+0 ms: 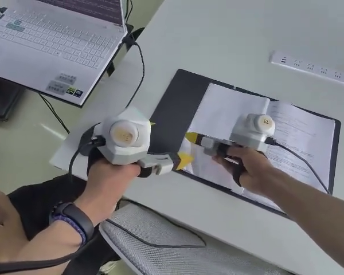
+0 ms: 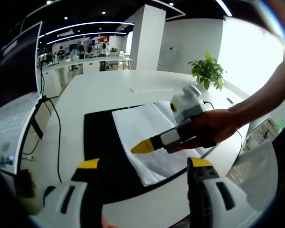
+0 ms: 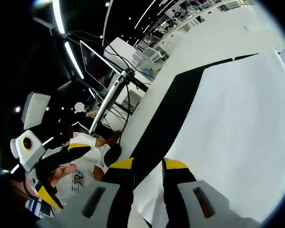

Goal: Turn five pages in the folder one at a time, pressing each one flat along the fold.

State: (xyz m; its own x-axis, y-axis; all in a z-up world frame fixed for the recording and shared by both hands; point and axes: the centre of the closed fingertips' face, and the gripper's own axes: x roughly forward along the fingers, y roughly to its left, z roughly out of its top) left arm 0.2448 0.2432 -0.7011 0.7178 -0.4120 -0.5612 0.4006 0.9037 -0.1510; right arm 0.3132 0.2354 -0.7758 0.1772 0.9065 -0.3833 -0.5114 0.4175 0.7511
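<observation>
- Nearest, at lower centre of the head view, your left gripper (image 1: 180, 161) hung released, jaws wide apart, by the folder's near corner.
- Just right of it, your right gripper (image 1: 190, 137) lay over the left page (image 1: 229, 112). Its jaws stood close together at the page's edge, and I couldn't tell whether they pinched it.
- The black folder (image 1: 175, 109) lay open mid-frame on the white table (image 1: 218, 34).
- Farthest, a laptop (image 1: 51, 40) sat upper left.

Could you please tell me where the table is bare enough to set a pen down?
Bare table beyond the folder, between laptop and power strip. Crowded near the front edge: left gripper and right gripper at the folder.
</observation>
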